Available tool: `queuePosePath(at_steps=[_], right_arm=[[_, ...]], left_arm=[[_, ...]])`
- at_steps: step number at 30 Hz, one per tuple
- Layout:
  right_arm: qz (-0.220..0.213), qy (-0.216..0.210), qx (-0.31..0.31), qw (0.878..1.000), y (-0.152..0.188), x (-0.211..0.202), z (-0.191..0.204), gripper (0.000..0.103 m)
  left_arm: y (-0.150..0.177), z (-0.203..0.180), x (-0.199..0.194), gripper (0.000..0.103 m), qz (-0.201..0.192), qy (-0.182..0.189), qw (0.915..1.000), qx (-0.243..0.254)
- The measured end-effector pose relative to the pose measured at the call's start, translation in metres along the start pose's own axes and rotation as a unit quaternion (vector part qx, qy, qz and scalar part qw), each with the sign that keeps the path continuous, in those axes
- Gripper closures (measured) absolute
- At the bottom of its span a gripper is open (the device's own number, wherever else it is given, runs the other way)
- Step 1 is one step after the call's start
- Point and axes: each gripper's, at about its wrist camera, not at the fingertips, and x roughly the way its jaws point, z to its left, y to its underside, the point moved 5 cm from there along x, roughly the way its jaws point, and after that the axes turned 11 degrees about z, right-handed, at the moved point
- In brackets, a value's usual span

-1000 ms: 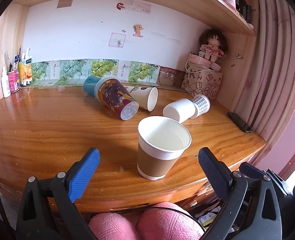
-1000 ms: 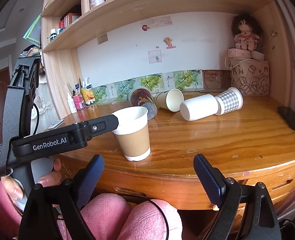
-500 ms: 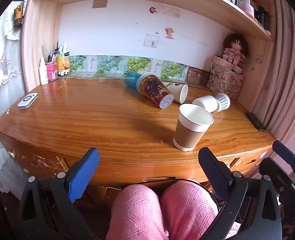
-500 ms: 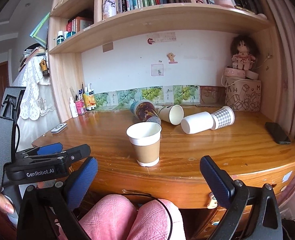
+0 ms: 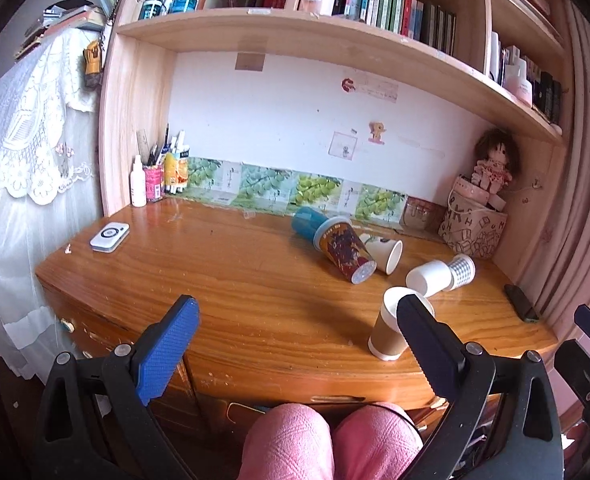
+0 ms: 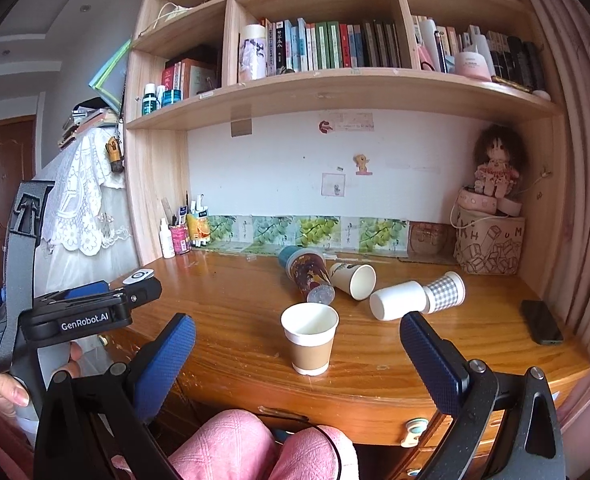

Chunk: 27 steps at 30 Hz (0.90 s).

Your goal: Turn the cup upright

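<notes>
Right gripper [image 6: 297,364]: jaws spread wide, nothing between them, held off the front edge of the desk [image 6: 235,308] above the operator's lap and well apart from every cup. Left gripper [image 5: 295,344]: likewise wide open and empty, also back from the desk edge; in the right wrist view its body shows at the left, in the operator's left hand [image 6: 13,384]. The task item, a brown-sleeved paper cup [image 6: 310,338], stands upright near the front of the desk with its mouth up and its base flat on the wood, touching nothing. Judgement: that cup appears already righted, and both grippers sit clear of it because it has been released and needs no support. Behind it, four cups lie on their sides: a printed cup nested with a blue one [image 6: 307,276], a white cup [image 6: 353,279] with its mouth facing the camera, and a white cup nested with a checked one [image 6: 417,300]. Whether these also fall under the task cannot be told (the instruction names one cup only). A phone [image 6: 542,322] lies near the right edge, a white remote-like device [image 5: 110,237] at the left, and a patterned bag with a doll [image 6: 491,236] stands in the back corner; none obstruct access to the cups
</notes>
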Motion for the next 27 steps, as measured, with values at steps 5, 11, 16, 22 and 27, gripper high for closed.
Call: queuePosePath(at_steps=[5,11,16,22,27], right_arm=[[-0.015,-0.008,0.02,1.0,-0.022,-0.013,-0.005,0.0],[-0.047,-0.003,0.053,0.998,-0.046,-0.034,-0.015,0.0],[-0.076,0.017,0.082,0.994,-0.052,-0.046,-0.022,0.0],[-0.069,0.054,0.067,0.994,-0.039,-0.035,-0.017,0.0],[-0.07,0.059,0.053,0.994,-0.032,-0.032,-0.007,0.0]], left_arm=[[-0.025,-0.007,-0.024,0.003,-0.034,-0.005,0.9994,-0.002],[-0.043,-0.021,-0.051,0.003,-0.061,-0.025,0.9978,-0.008],[-0.041,-0.031,-0.061,0.001,-0.082,-0.046,0.9955,-0.011],[-0.022,-0.04,-0.058,0.001,-0.119,-0.094,0.9882,0.023],[-0.017,-0.041,-0.052,0.001,-0.087,-0.054,0.9945,0.021]])
